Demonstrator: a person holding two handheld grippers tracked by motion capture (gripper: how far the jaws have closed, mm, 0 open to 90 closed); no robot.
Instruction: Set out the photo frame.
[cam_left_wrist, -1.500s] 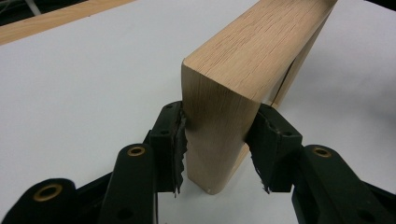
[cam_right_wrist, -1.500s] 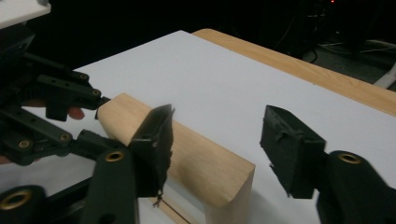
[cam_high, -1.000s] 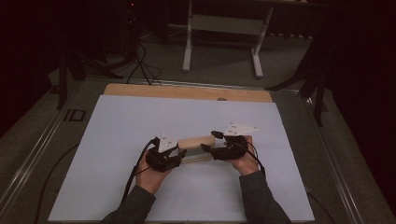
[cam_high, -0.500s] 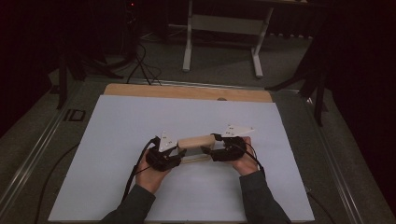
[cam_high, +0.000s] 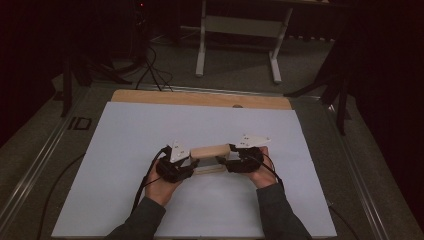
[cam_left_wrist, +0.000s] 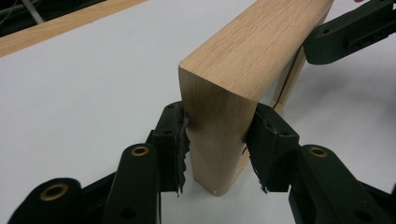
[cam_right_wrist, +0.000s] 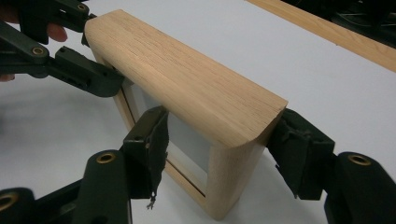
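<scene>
A light oak picture frame (cam_high: 210, 152) stands on edge on the white table cover (cam_high: 150, 125), near the middle front. My left gripper (cam_high: 189, 163) is shut on its left end, and my right gripper (cam_high: 226, 161) is shut on its right end. In the left gripper view the jaws press both faces of the frame's end post (cam_left_wrist: 219, 116), and the right gripper (cam_left_wrist: 350, 32) shows at the far end. In the right gripper view the frame (cam_right_wrist: 187, 84) has a pale panel (cam_right_wrist: 187, 135) inside it, clamped at its near corner, with the left gripper (cam_right_wrist: 70, 65) at the far end.
A wooden strip (cam_high: 200, 99) runs along the table's far edge. Beyond it stand a white table base (cam_high: 240, 30) and dark stands, with cables (cam_high: 150, 65) on the floor. The white cover stretches wide on both sides of the hands.
</scene>
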